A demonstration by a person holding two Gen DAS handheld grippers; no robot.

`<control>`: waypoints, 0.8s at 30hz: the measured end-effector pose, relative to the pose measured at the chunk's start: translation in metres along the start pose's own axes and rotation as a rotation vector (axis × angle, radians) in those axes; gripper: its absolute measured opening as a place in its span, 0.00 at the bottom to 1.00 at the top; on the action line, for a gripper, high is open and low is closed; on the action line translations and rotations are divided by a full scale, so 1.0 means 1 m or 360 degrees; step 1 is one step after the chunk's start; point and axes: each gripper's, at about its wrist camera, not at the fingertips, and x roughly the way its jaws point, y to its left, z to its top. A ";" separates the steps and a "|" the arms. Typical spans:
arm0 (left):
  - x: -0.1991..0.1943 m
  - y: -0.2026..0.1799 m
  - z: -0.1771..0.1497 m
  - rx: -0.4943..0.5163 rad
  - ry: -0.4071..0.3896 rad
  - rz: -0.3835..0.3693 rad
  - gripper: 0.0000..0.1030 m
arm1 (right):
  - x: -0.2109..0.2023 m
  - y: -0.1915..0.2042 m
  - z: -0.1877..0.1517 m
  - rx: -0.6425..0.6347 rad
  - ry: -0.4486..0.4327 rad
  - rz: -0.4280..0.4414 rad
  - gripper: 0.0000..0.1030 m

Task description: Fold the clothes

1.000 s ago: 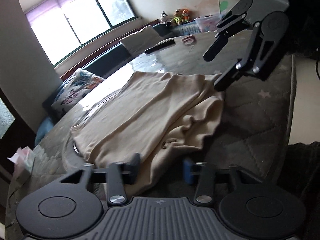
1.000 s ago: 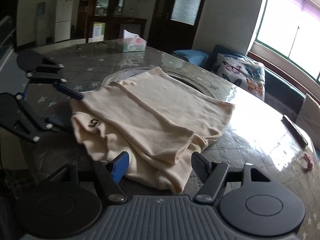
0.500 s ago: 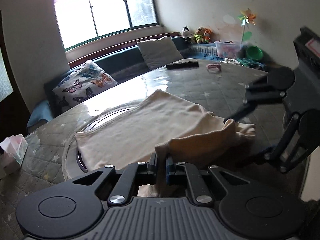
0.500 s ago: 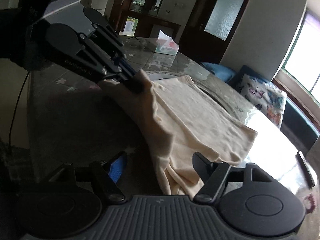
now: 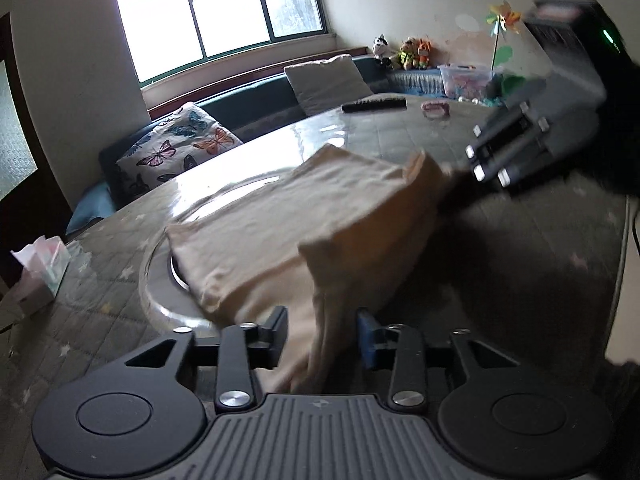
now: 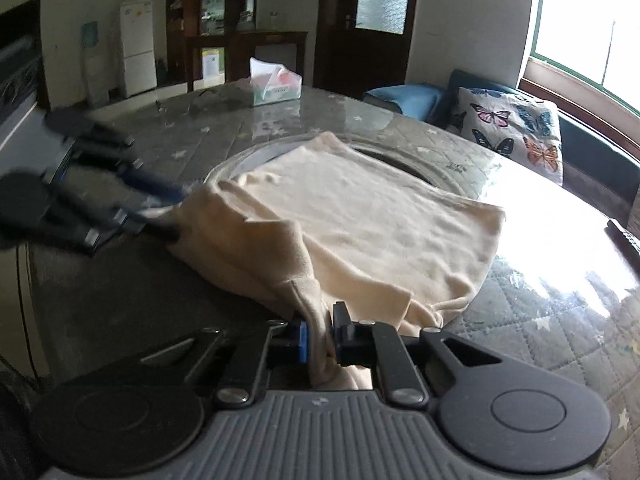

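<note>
We record the left gripper (image 5: 322, 334) part-open with the cream garment (image 6: 360, 216) draped between its fingers, the garment lying mid-table (image 6: 540, 320), and, at 3 o'clock, the right gripper (image 6: 320, 332) clamped on its corner.

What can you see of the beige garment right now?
The beige garment is a soft, knit-looking cream top, already folded into a rough rectangle. Most of it lies flat on the glass turntable of the round table. Its near edge is lifted and bunched. The right gripper is shut on a pinch of that edge; the left gripper has cloth hanging between its fingers, which stand apart. A loose fold droops between the two.
</note>
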 end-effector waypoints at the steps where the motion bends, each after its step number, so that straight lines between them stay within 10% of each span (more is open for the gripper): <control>1: -0.001 -0.001 -0.004 0.0017 0.0008 0.0014 0.47 | -0.001 -0.001 0.001 0.0015 -0.0009 -0.0002 0.10; 6: 0.005 -0.008 -0.015 0.0155 0.0029 0.0112 0.46 | -0.003 -0.006 0.013 0.0070 -0.0049 -0.0033 0.09; 12: 0.003 -0.009 -0.016 0.0248 -0.0041 0.0166 0.13 | -0.004 -0.006 0.017 0.0138 -0.0088 -0.0072 0.08; 24: -0.093 -0.015 -0.009 0.0119 -0.0195 0.0080 0.11 | -0.064 0.020 0.002 0.0165 -0.0260 -0.0047 0.07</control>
